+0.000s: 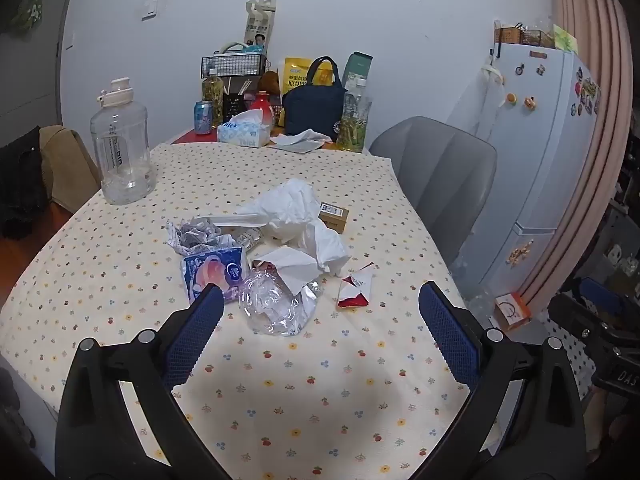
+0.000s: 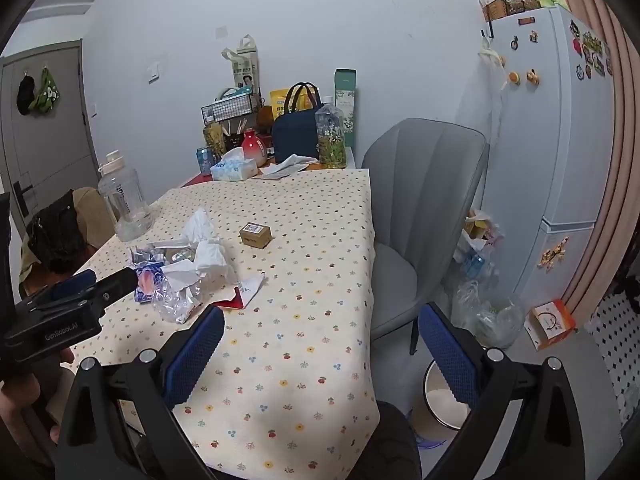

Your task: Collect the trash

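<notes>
With nothing between the blue pads, left gripper and right gripper both spread fully wide, gripping nothing, hovering over a floral-print tablecloth. Ahead, heaped mid-table: crumpled white tissue, crushed clear plastic bottle, blue snack wrapper, red-and-white folded packet. Behind the heap, small brown cardboard box.

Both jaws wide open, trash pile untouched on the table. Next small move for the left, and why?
Probably ease the left gripper forward and down onto the crumpled clear plastic. It is the nearest piece of the pile, lies almost between the open, empty jaws, and nothing sits on its near side. The right gripper points past the table edge, further from the pile.
</notes>
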{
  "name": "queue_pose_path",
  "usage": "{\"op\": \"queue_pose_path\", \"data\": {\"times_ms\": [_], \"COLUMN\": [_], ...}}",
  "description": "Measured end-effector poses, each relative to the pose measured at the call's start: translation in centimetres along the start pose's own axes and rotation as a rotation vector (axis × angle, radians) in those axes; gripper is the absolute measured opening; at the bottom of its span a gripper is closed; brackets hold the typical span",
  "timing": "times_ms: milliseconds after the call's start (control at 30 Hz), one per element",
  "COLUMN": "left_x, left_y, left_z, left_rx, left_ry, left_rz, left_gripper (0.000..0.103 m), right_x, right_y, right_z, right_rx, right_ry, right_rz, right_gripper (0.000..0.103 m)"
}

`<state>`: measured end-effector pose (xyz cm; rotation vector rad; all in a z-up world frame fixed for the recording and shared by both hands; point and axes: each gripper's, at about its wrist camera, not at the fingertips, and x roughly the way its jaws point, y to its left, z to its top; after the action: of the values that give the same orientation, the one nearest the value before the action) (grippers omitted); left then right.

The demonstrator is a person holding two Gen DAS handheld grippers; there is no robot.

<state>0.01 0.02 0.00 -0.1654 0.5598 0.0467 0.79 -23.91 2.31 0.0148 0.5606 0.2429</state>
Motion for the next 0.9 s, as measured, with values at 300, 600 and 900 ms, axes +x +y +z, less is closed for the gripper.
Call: {"op": "queue_pose_path", "data": {"times_ms": [300, 600, 900], "left_x": [-0.2, -0.4, -0.5], "left_y": [0.0, 0.1, -0.1], "left_z": [0.2, 0.1, 0.2], "left_rx": [0.007, 0.007, 0.020], "left_ry": [-0.007, -0.030, -0.038], "left_rz": [0.008, 0.015, 0.044], "left_gripper": [0.097, 0.097, 0.097], "right_x": [-0.1, -0.4, -0.2], "right_y": [-0.1, -0.2, -0.5], "right_z": [0.0, 0.2, 0.2], "right_rx": [-0.003, 0.005, 0.012], "right_ry": [-0.022, -0.024, -0.021], "right_rz": [-0.019, -0.047, -0.064], "right_gripper": [0.095, 0.095, 0.095]}}
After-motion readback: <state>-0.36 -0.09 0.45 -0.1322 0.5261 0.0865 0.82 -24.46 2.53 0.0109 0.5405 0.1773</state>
